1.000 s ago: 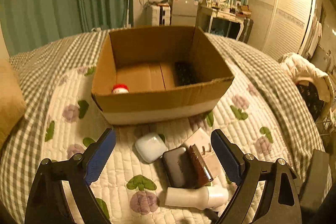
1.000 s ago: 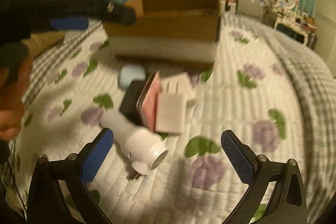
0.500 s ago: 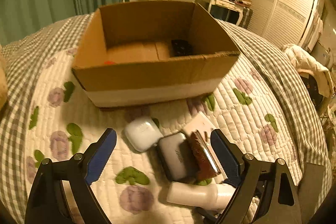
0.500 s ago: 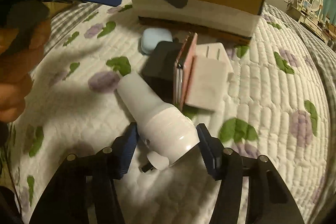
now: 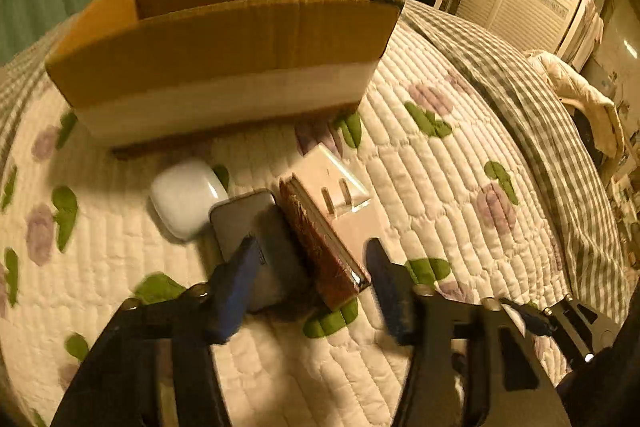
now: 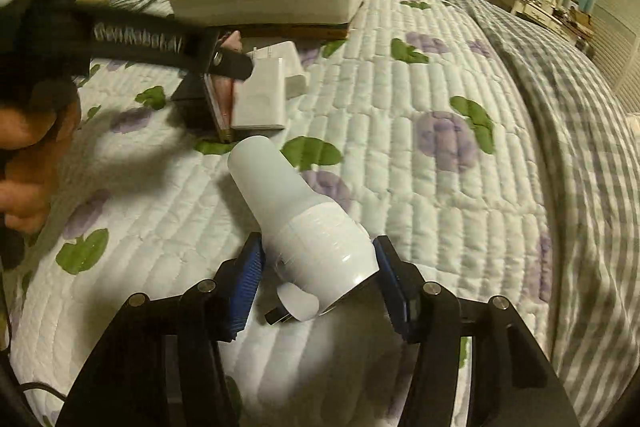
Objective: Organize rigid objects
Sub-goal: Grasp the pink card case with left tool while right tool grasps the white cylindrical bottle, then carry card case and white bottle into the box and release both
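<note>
two hand-held grippers: right (image 6: 318,281) clamps white bottle (image 6: 304,223), left (image 5: 312,279) straddles case (image 5: 256,239).

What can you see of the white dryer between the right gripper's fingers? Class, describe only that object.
The dryer looks like smooth, glossy white plastic: a narrower tube widening into a fatter barrel, with a dark plug-like part and a white tab at its near end. It lies tilted, narrow end pointing away toward the pile. The right gripper has its blue pads either side of the barrel, apparently clamping it. Whether it rests on the quilt or is lifted is unclear.
</note>
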`<state>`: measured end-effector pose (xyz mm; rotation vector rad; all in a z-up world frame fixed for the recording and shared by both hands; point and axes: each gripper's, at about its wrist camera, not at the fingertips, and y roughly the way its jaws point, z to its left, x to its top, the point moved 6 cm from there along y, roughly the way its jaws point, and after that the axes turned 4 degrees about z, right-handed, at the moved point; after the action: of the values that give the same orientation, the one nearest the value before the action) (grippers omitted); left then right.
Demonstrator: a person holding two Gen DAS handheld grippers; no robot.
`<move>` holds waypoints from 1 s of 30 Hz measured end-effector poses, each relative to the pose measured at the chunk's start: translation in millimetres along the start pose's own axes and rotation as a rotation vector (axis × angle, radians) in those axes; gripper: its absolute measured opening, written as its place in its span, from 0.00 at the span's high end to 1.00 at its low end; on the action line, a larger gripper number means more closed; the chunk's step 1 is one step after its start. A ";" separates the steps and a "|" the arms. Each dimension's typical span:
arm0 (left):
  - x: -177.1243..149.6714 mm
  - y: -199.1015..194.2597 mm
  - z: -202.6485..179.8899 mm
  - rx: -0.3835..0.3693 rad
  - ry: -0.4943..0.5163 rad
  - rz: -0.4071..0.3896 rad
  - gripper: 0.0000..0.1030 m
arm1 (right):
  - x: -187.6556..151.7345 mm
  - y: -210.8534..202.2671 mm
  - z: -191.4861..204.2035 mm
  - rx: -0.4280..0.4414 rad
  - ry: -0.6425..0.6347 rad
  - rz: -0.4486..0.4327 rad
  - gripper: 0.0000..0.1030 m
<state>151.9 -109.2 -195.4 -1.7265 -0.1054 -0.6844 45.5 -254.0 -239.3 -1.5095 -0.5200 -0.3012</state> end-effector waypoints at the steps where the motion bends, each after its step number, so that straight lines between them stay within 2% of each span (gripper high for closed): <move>1: -1.3 -1.0 -0.8 0.005 0.013 -0.015 0.59 | -0.5 0.6 0.0 -0.007 0.004 -0.004 0.47; 2: -2.8 -1.8 -2.0 0.001 0.025 -0.022 0.65 | -0.6 0.5 -0.7 -0.006 0.013 -0.008 0.47; 3: -3.9 -2.7 -2.4 -0.004 0.030 -0.026 0.74 | 0.2 0.9 -0.5 -0.006 0.026 -0.011 0.47; 8: -11.7 -9.1 -2.9 0.001 0.056 -0.051 0.81 | 5.3 9.9 2.8 -0.002 0.043 -0.009 0.46; 11: -19.1 -17.7 3.5 -0.009 0.043 -0.070 0.90 | 10.2 17.0 4.5 0.004 0.050 -0.027 0.45; 16: -33.6 -35.6 5.9 -0.024 0.066 -0.092 0.91 | 12.0 14.3 12.3 -0.025 0.031 -0.030 0.48; 20: -40.0 -50.7 3.5 -0.021 0.085 -0.128 0.91 | 8.4 4.6 20.0 -0.011 0.049 -0.045 0.49; 24: -44.1 -67.7 4.5 -0.023 0.089 -0.165 0.91 | 5.7 -8.9 22.2 -0.024 0.093 -0.093 0.49; 27: -45.0 -82.2 9.4 0.021 0.096 -0.209 0.91 | 7.6 -25.2 26.4 -0.044 0.123 -0.142 0.49; 30: -42.6 -96.9 18.9 0.031 0.068 -0.241 0.91 | 11.8 -40.8 33.0 -0.074 0.112 -0.183 0.49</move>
<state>83.4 -52.5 -135.0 -1.6746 -0.2786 -0.9124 30.6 -222.0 -198.6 -1.5093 -0.5635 -0.5499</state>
